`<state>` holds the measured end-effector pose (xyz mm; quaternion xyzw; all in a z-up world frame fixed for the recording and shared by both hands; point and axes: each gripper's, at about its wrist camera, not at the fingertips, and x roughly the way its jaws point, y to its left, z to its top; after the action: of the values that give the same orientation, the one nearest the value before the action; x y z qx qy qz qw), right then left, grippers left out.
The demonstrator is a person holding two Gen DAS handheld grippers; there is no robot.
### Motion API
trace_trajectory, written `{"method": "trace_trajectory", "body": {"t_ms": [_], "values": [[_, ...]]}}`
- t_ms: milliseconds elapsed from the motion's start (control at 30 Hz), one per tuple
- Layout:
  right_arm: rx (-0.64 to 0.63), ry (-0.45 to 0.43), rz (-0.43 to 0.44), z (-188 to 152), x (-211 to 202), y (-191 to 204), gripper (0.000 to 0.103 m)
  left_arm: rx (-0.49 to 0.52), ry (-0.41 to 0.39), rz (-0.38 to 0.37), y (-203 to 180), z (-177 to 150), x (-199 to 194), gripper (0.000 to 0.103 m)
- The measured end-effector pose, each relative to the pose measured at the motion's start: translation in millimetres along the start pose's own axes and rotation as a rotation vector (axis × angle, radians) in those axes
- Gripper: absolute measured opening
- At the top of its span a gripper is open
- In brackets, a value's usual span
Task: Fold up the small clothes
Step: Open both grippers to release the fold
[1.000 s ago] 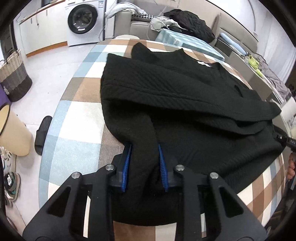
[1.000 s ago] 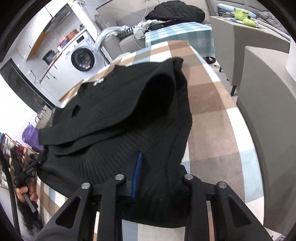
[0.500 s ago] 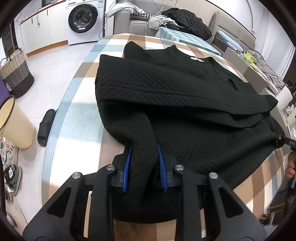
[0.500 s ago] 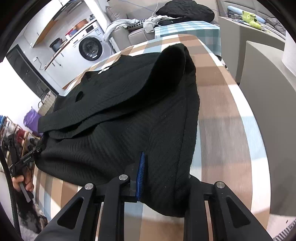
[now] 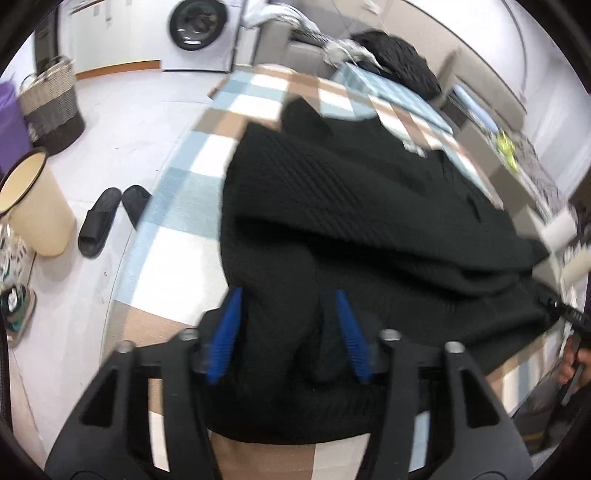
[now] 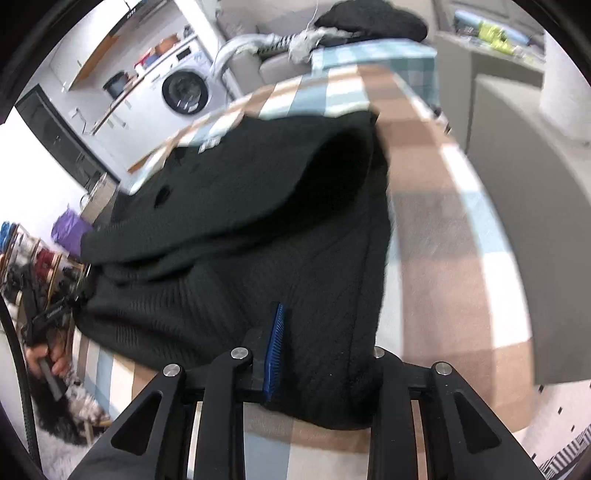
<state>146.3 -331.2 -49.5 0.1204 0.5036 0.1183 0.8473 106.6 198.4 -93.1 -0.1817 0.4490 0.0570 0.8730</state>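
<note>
The left gripper (image 5: pixel 288 332) is opening, its blue pads standing clear on either side of a fold at the near hem of the black knit sweater (image 5: pixel 369 221). The right gripper (image 6: pixel 325 354) is also opening over the sweater's other near corner; one pad is showing and the other is hiding under cloth, so contact is unclear. The sweater is lying on a checked tablecloth (image 5: pixel 177 236) in brown, blue and white. Beyond are sitting a washing machine (image 5: pixel 201 33), a woven basket (image 5: pixel 51 107), a cream bin (image 5: pixel 33 206) and black slippers (image 5: pixel 110 218).
</note>
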Motion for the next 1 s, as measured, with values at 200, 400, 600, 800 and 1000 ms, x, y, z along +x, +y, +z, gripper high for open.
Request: {"method": "trace_trajectory", "body": {"t_ms": [200, 400, 600, 800, 1000], "values": [[0.089, -0.158, 0.048, 29.1, -24.1, -9.8, 0.044, -0.05, -0.088, -0.039, 7.0, 25.0, -16.9, 0.068], [0.131, -0.126, 0.195, 34.5, -19.1, -5.0, 0.05, -0.05, -0.059, -0.063, 5.9, 41.3, -1.4, 0.068], [0.187, -0.059, 0.206, 28.8, 5.8, -19.8, 0.051, -0.053, -0.003, -0.075, -0.2, 41.8, 26.8, 0.068], [0.198, -0.061, 0.21, 42.8, 24.3, -29.8, 0.052, -0.06, -0.032, -0.027, 5.2, 42.2, 29.7, 0.068], [0.195, -0.087, 0.246, 61.4, 28.9, -31.8, 0.052, -0.048, -0.058, -0.02, 4.0, 55.6, 31.7, 0.068]]}}
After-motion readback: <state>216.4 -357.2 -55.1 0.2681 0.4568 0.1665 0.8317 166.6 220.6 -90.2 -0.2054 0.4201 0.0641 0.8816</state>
